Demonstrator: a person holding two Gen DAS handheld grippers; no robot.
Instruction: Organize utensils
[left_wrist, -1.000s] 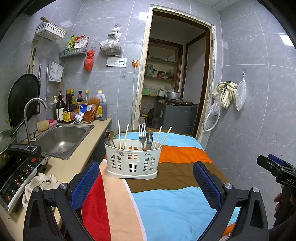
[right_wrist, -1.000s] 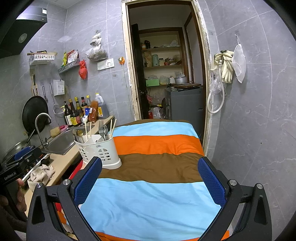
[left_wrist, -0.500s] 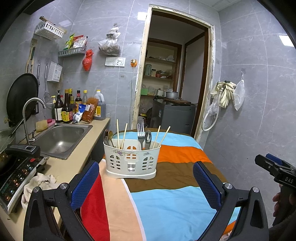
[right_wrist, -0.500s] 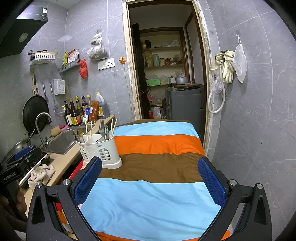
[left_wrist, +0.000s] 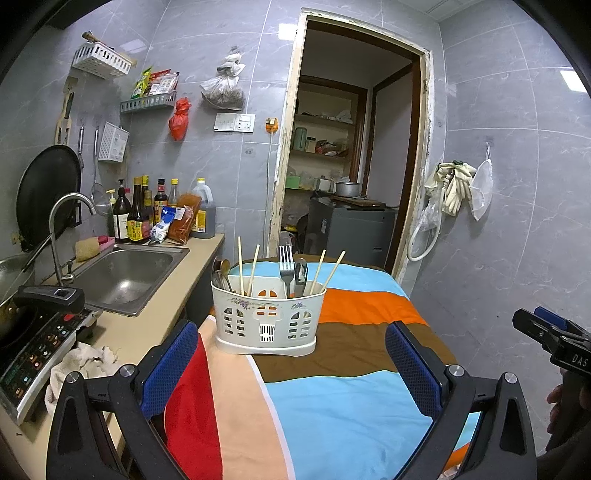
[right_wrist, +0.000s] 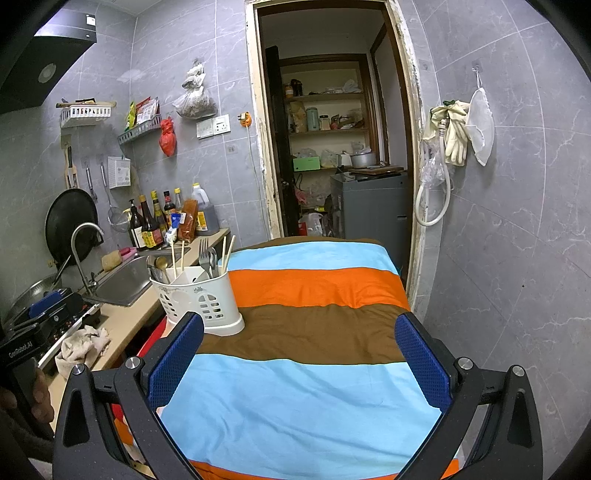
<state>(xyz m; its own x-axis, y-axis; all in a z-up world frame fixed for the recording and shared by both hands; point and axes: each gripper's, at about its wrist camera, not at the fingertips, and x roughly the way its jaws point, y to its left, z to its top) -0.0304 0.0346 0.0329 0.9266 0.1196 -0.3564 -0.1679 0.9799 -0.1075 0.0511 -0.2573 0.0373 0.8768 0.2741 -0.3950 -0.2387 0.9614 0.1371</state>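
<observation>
A white plastic utensil caddy (left_wrist: 267, 319) stands upright on the striped cloth of the table (left_wrist: 332, 398). It holds a fork (left_wrist: 285, 267), spoons (left_wrist: 221, 273) and several chopsticks (left_wrist: 241, 266). My left gripper (left_wrist: 291, 365) is open and empty, a short way in front of the caddy. In the right wrist view the caddy (right_wrist: 197, 299) stands at the table's left edge. My right gripper (right_wrist: 299, 363) is open and empty over the middle of the table (right_wrist: 314, 398), to the right of the caddy.
A counter with a steel sink (left_wrist: 125, 275), tap, bottles (left_wrist: 136, 218) and an induction cooker (left_wrist: 33, 350) runs along the left. A rag (left_wrist: 79, 365) lies on the counter. An open doorway (left_wrist: 343, 177) is behind the table. Gloves and a hose hang on the right wall (left_wrist: 447, 192).
The left gripper has drawn back and risen slightly, so the caddy looks a bit lower and farther. The right gripper has barely moved. Both stay open and empty.
</observation>
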